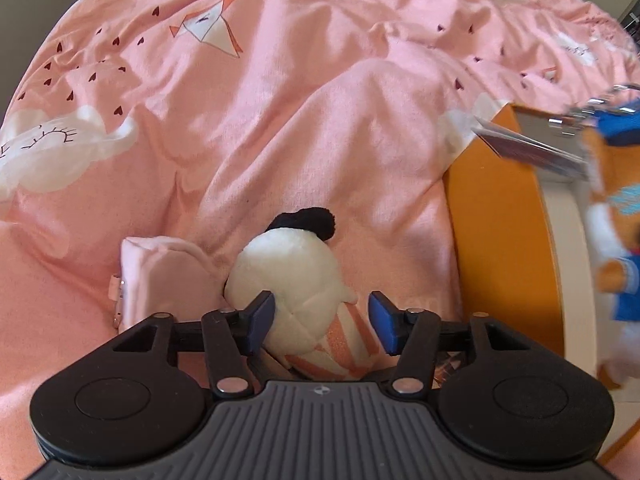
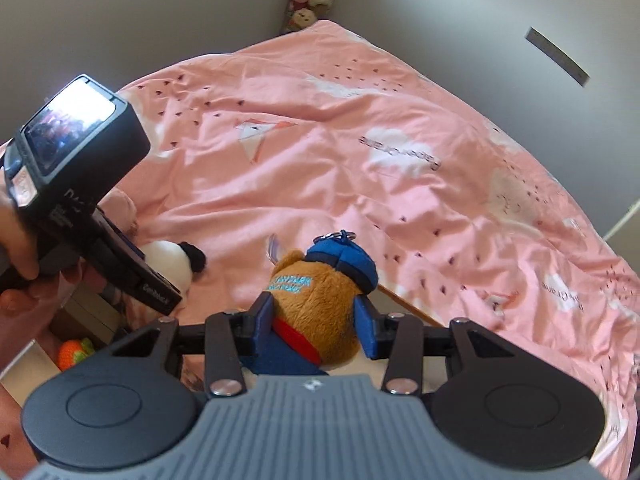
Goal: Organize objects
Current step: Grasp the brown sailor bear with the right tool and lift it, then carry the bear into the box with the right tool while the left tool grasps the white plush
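The left gripper (image 1: 322,322) points down at the pink bedspread (image 1: 280,120) with its jaws apart — a white plush (image 1: 288,276) with a black ear and striped body lies between the blue pads, the left pad at its side, the right pad clear of it. A pink pouch (image 1: 160,276) sits just left of the plush. The right gripper (image 2: 316,324) is clamped on a brown bear (image 2: 320,304) in a blue cap and blue clothes with a keyring on top — lifted above the bed, beside an orange box (image 1: 500,232).
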The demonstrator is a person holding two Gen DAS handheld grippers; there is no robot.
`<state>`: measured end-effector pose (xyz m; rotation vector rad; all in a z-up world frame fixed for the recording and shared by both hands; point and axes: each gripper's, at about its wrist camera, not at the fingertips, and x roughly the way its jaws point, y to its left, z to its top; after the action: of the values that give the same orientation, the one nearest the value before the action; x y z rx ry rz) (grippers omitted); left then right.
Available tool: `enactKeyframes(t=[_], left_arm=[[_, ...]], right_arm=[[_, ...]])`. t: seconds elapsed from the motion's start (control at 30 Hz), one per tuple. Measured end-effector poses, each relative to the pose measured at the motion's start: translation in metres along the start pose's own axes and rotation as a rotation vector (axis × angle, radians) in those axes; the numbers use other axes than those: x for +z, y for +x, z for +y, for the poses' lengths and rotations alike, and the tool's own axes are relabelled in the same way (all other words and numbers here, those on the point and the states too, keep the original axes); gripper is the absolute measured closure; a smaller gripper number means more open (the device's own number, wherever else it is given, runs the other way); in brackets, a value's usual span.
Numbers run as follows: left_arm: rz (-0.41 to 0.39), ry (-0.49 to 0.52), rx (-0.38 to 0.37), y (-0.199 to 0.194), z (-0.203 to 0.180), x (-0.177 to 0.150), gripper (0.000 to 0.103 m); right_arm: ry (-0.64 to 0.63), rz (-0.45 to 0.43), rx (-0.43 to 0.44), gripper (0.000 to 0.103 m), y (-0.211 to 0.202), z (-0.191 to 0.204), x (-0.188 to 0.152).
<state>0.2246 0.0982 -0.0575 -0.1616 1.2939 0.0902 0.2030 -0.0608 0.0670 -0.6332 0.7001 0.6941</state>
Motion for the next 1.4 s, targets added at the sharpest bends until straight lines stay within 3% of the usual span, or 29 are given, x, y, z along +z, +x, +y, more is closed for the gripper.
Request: enactKeyframes(t=[0.2,0.33,0.47,0.57,0.7,0.8,0.93,1.17,1.27,1.4], left_arm=[[0.086,0.074,0.124,0.030,-0.020,0.014,0.017],[0.121,0.163,0.264,0.052,-0.033,0.017,0.017],[0.108,0.225,0.289,0.054,-0.037,0.011,0.021],[0.085,0.235,0.249,0.045,-0.027,0.007,0.025],[0.035,0.164,0.148,0.021,-0.005,0.004,0.030],[-0.030,0.104,0.046,-0.005,0.006,0.001,0.032],[-0.140,0.095,-0.069,-0.046,-0.006,-0.003,0.032],[-0.321,0.252,-0.243,-0.096,-0.067,0.004,0.032],[-0.330,0.344,-0.300,-0.099,-0.104,0.007,0.032],[-0.303,0.447,-0.282,-0.075,-0.145,0.009,0.032]], right_arm=[[0.072,0.054,-0.033,0.057,0.013,-0.032,-0.044],[0.152,0.088,0.001,0.057,0.028,-0.046,-0.072],[0.221,0.101,0.036,0.057,0.036,-0.053,-0.093],[0.267,0.102,0.063,0.057,0.038,-0.060,-0.103],[0.334,0.092,0.103,0.057,0.036,-0.069,-0.111],[0.375,0.079,0.127,0.057,0.033,-0.074,-0.114],[0.406,0.058,0.137,0.057,0.025,-0.078,-0.112],[0.373,-0.017,0.131,0.057,0.009,-0.087,-0.099],[0.325,-0.035,0.121,0.057,0.006,-0.092,-0.092],[0.275,-0.012,0.097,0.057,0.020,-0.101,-0.089]])
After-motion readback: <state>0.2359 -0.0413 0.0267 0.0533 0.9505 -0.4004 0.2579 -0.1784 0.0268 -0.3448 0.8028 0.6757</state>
